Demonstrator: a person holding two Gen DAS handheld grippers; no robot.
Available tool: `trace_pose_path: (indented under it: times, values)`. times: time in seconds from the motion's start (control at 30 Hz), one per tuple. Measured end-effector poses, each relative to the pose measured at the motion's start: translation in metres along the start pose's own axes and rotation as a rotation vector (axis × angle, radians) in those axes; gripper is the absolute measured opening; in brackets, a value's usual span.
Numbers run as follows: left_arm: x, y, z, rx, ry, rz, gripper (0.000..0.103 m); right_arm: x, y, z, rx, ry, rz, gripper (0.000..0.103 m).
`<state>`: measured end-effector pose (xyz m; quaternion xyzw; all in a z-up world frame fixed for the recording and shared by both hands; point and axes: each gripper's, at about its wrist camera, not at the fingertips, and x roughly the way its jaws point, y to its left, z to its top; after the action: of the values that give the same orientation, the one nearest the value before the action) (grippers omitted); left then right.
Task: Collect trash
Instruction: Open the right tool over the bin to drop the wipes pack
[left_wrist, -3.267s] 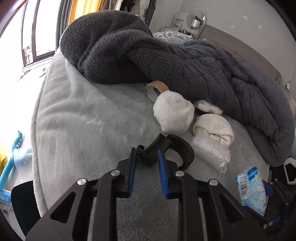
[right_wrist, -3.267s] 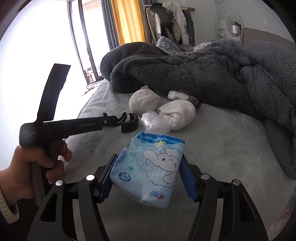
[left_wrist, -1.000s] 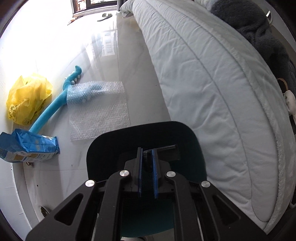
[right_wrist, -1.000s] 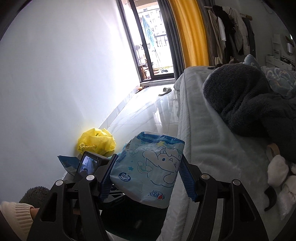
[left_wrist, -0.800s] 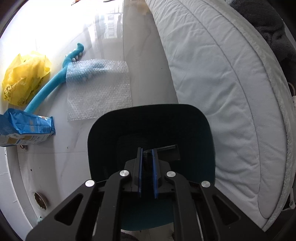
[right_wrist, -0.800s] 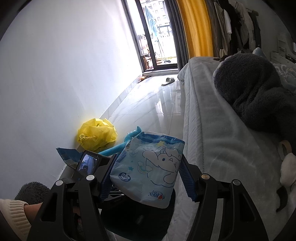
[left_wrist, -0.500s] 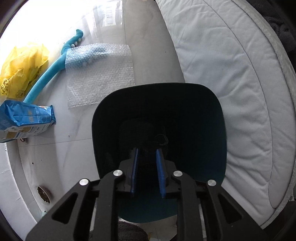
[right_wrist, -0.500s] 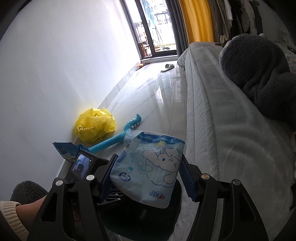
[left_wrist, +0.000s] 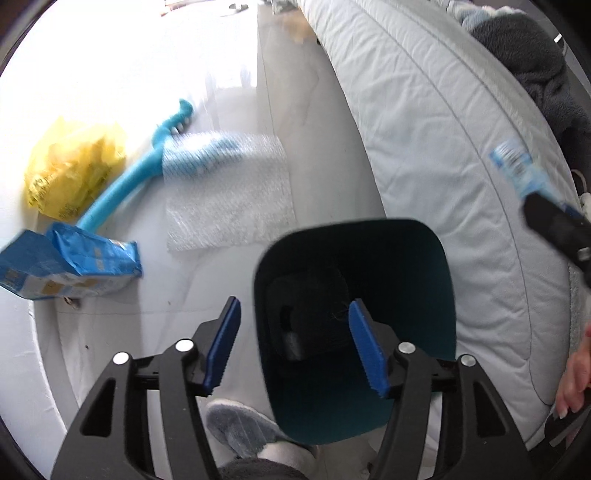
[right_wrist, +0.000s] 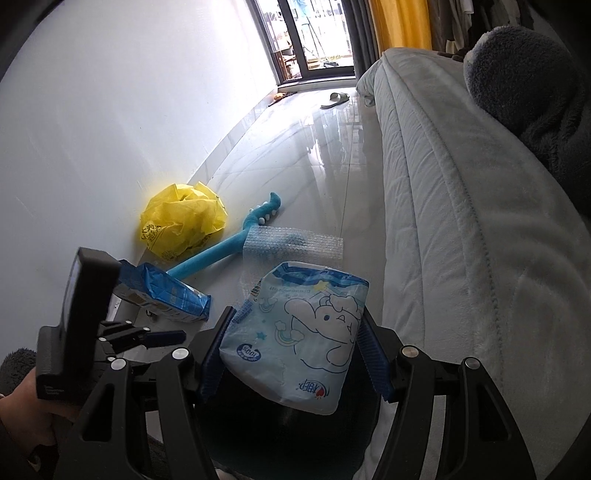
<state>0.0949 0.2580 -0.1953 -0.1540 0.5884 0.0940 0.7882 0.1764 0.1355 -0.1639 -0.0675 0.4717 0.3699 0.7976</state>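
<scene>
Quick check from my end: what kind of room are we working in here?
Most likely a bedroom: a large bed with a fluffy dark blanket, clothes hanging by the yellow curtain, and a glossy floor strewn with trash.

The bin stands on the floor just beside the bed, with a black object inside it. To its left lie a bubble-wrap sheet, a packet and a crumpled bag near the wall. The blanket lies on the bed.
</scene>
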Motion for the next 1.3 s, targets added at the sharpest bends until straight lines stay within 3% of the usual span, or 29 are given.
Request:
trace_pose_path:
  times: [0.5,0.77,0.97,1.07,1.1,1.3]
  values:
    - [-0.086,0.016,0.012,0.012,-0.326,-0.072,0.071,0.075,0.016,-0.018,-0.017,0.18,-0.025,0.065]
    - [-0.128,0.021,0.014,-0.008,-0.493,-0.103,0.071,0.09,0.013,-0.027,-0.034,0.233,-0.064,0.065]
    - [-0.148,0.013,0.015,-0.009,-0.547,-0.125,0.07,0.097,0.011,-0.035,-0.044,0.264,-0.106,0.067]
    - [-0.16,0.004,0.011,0.022,-0.581,-0.129,0.07,0.096,0.01,-0.036,-0.042,0.269,-0.111,0.077]
    - [-0.165,0.0,0.01,0.038,-0.594,-0.132,0.07,0.094,0.011,-0.036,-0.039,0.265,-0.107,0.081]
    - [-0.18,-0.015,0.004,0.078,-0.65,-0.135,0.07,0.071,0.016,-0.032,-0.044,0.198,-0.093,0.081]
